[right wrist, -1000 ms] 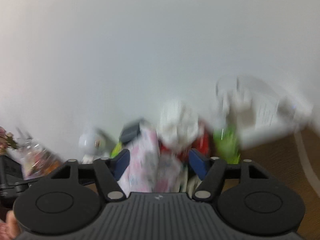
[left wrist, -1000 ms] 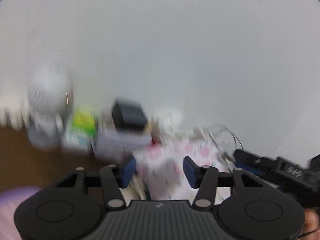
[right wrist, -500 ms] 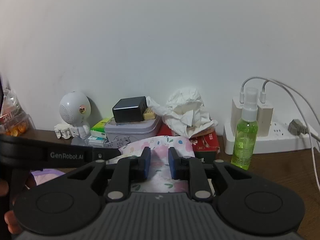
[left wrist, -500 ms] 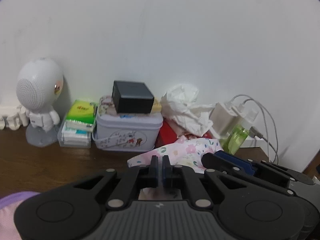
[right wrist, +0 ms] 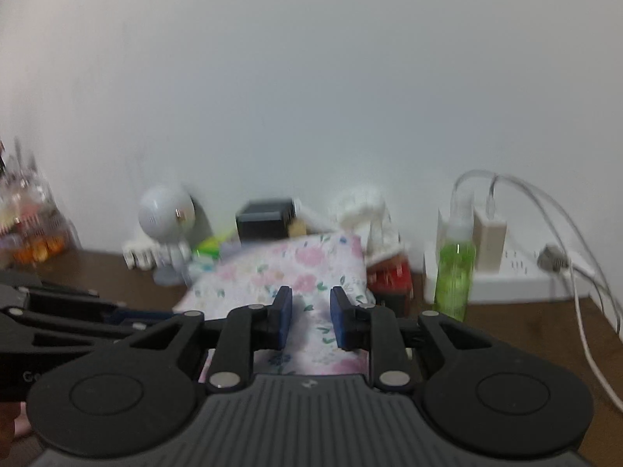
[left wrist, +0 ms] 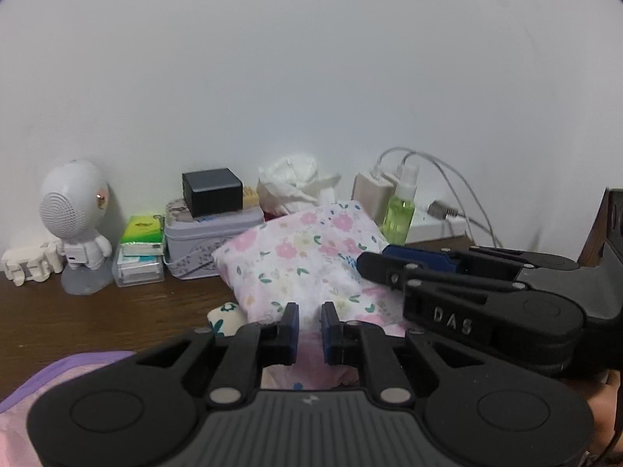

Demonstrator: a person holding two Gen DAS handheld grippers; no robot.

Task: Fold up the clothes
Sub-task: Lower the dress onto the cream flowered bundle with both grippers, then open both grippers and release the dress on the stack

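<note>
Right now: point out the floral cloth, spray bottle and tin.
floral cloth [left wrist: 300,257], left wrist view, middle of the raised fold
spray bottle [right wrist: 453,268], right wrist view, green body
tin [left wrist: 190,249], left wrist view, front wall

The floral garment [left wrist: 307,257] lies on the table [left wrist: 78,319] before the tin [left wrist: 194,241], spray bottle [left wrist: 401,210] to its right.

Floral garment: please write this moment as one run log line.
phase: folding | floral garment: bunched on table | left gripper: open, cloth between | right gripper: open, cloth between
</note>
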